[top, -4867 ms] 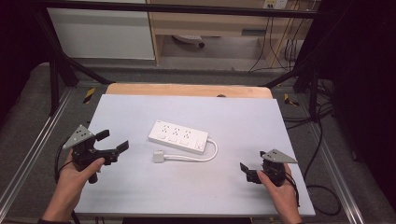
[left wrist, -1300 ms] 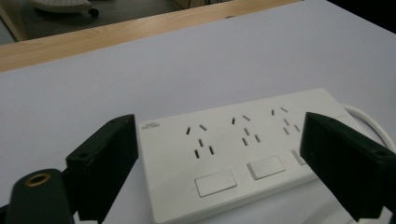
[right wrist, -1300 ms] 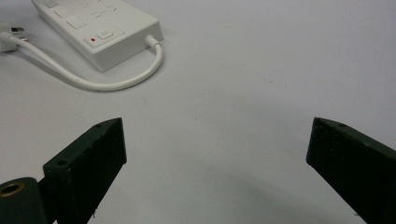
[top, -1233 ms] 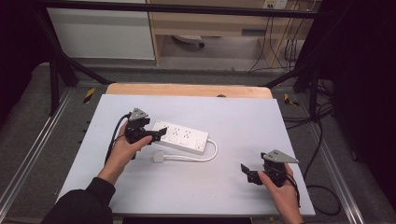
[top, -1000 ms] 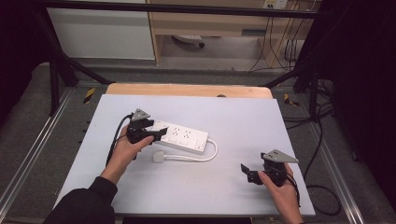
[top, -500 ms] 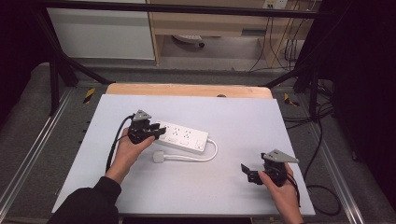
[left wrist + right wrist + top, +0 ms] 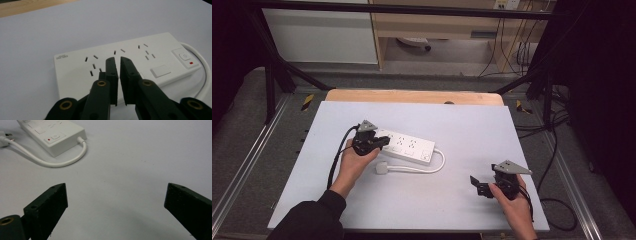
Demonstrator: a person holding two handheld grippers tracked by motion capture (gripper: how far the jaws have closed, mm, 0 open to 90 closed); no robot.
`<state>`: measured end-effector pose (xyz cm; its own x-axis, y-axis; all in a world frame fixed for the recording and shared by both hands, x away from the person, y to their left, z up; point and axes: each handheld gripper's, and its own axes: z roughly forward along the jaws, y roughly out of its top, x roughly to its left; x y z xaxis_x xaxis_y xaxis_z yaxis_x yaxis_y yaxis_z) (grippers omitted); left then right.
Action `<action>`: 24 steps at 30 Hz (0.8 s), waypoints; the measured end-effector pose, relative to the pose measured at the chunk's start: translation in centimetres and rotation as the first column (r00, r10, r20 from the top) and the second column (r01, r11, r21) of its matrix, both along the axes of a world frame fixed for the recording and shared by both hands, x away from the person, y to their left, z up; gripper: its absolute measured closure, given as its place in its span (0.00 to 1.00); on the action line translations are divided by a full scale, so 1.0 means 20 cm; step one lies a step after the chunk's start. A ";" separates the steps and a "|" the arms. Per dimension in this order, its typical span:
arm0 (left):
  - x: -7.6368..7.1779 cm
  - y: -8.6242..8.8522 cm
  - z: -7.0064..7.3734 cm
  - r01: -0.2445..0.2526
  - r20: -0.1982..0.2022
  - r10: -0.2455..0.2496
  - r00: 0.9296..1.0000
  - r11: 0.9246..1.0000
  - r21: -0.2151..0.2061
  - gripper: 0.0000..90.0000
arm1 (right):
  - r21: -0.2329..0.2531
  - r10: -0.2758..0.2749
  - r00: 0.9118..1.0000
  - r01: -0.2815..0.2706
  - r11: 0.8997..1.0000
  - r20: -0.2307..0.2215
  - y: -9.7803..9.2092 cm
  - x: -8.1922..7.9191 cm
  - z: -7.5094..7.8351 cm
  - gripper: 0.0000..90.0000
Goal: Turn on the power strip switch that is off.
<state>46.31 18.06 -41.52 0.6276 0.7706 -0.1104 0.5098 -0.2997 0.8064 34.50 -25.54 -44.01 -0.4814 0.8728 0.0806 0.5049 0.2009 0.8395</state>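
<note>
A white power strip [image 7: 409, 146] lies near the middle of the pale table [image 7: 492, 125]. Its short cord [image 7: 438, 165] loops back to a white plug [image 7: 382, 168] lying in front of it. My left gripper [image 7: 381, 142] is at the strip's left end. In the left gripper view its jaws are shut with a thin slit between them, their tips [image 7: 117, 60] over the strip's socket face [image 7: 162, 55], nothing held. My right gripper [image 7: 477, 185] rests open at the front right, well away from the strip [image 7: 57, 135]; its jaws [image 7: 116, 192] stand wide over bare table.
A wooden strip [image 7: 412, 96] borders the table's far edge. Metal frame rails run along both sides, and cables hang on the floor at the right. The left gripper's black cable [image 7: 337, 155] trails over the table beside the person's left hand.
Since the earliest frame my left gripper has moved from the table's left side to the power strip's left end. Over the last second it shifted only slightly. The right gripper has stayed put.
</note>
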 end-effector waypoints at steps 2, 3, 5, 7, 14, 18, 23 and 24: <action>0.00 0.00 0.00 0.000 0.001 0.000 1.000 1.000 -0.004 0.97 | 0.003 -0.001 1.000 0.001 1.000 -0.001 0.00 0.00 0.00 0.06; 0.00 0.00 0.00 0.000 0.001 0.000 1.000 1.000 -0.005 0.97 | 0.004 -0.001 1.000 0.001 1.000 -0.001 0.00 0.00 0.00 0.06; 0.00 0.00 -0.01 0.002 -0.001 -0.002 1.000 1.000 -0.007 0.99 | 0.004 -0.002 1.000 0.002 1.000 -0.001 0.00 0.00 0.00 0.06; 0.00 0.00 -0.01 0.006 -0.003 -0.006 1.000 1.000 -0.011 1.00 | 0.007 -0.002 1.000 0.002 1.000 -0.001 0.00 0.00 0.00 0.06; 0.01 -0.02 -0.03 0.012 -0.001 -0.012 1.000 1.000 -0.002 1.00 | 0.011 -0.005 1.000 0.005 1.000 0.001 0.00 0.00 0.00 0.06; 0.01 -0.02 -0.03 0.009 0.000 -0.009 1.000 1.000 -0.002 1.00 | 0.014 -0.007 1.000 0.007 1.000 0.003 0.00 0.00 0.00 0.05; 0.01 -0.02 -0.05 0.007 -0.007 -0.007 1.000 1.000 0.008 1.00 | 0.017 -0.007 1.000 0.007 1.000 0.002 0.00 0.00 0.00 0.05; 0.01 -0.02 -0.05 0.007 -0.009 -0.007 1.000 1.000 0.008 1.00 | 0.017 -0.007 1.000 0.007 1.000 0.002 0.00 0.00 0.00 0.05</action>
